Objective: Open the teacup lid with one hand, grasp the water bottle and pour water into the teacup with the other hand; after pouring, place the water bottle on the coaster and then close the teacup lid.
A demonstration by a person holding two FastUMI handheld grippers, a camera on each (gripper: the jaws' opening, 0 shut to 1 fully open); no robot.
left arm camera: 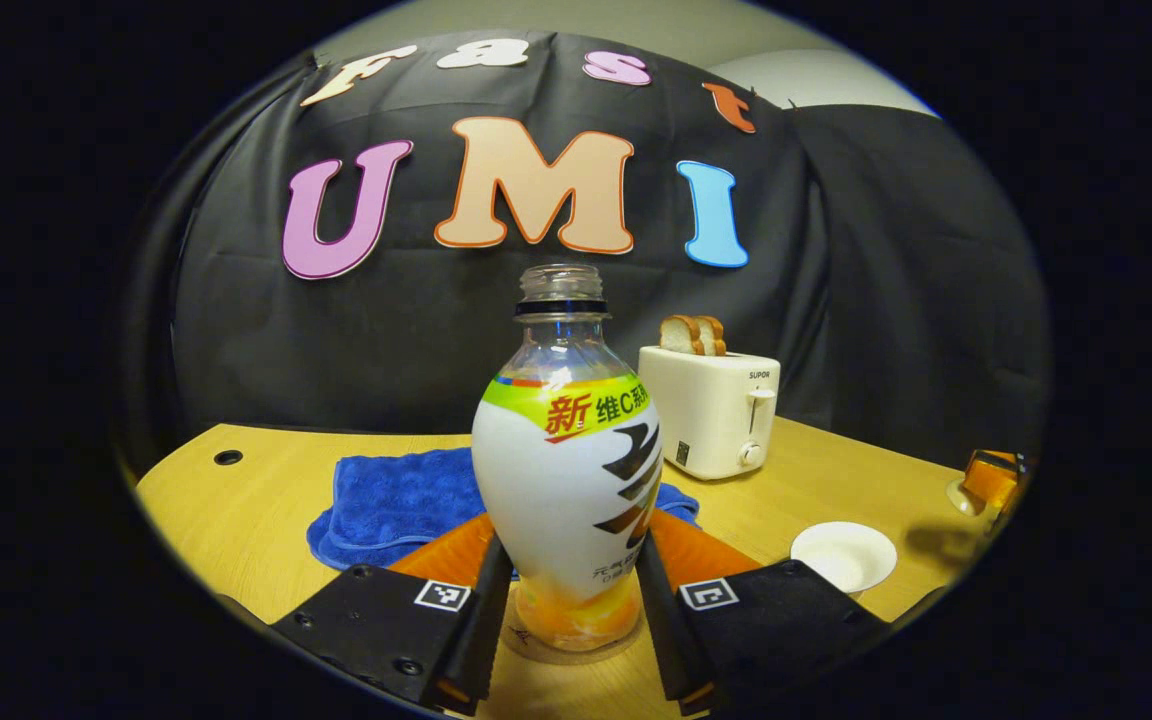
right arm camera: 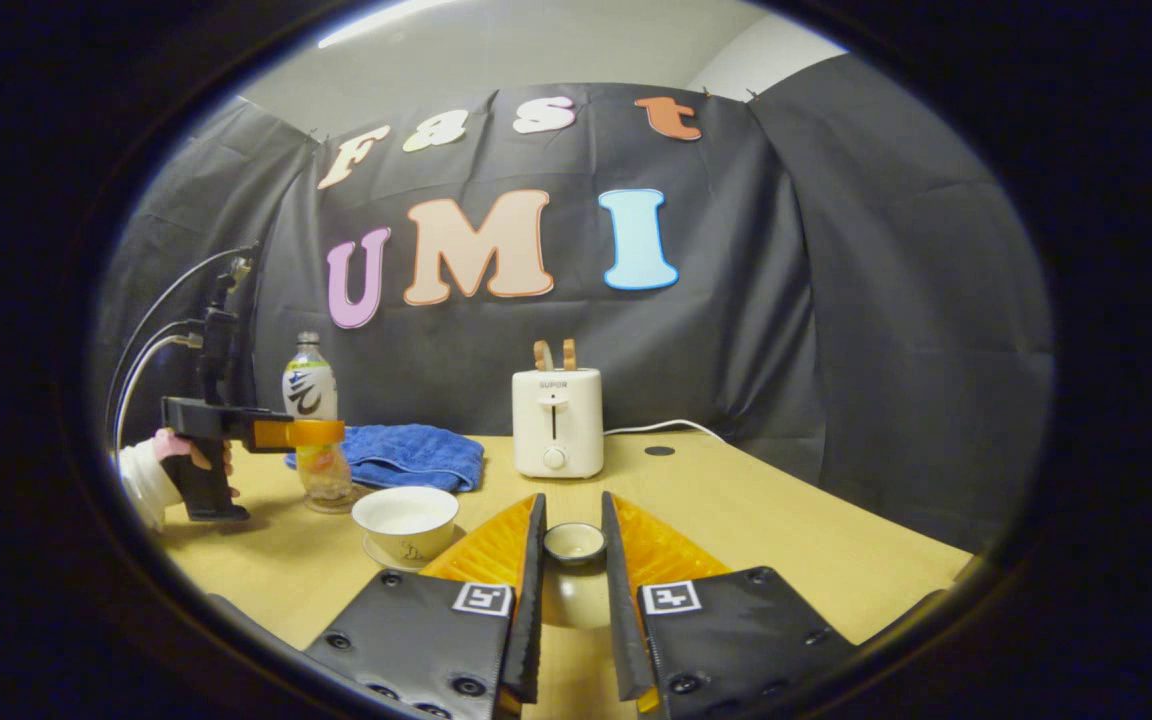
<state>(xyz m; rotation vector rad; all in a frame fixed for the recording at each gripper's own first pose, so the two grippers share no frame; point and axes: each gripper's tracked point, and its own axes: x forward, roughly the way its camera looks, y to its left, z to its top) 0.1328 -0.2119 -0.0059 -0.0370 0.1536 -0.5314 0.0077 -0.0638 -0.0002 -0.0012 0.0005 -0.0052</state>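
Water bottle: upright and uncapped, standing on a clear coaster, directly between the left tongs' fingers.
Left tongs: fingers against the bottle's lower sides, one on each flank, clamped on it; in the right gripper view these tongs show far off to the left, held by a hand.
Teacup: open, on its saucer, ahead-left of the right tongs, just beside the bottle.
Teacup lid: caught between the right tongs' fingers, near their tips.
Right tongs: closed onto the lid on both sides.
Toaster: beyond the right tongs, straight ahead.
Blue towel: behind the bottle, left.
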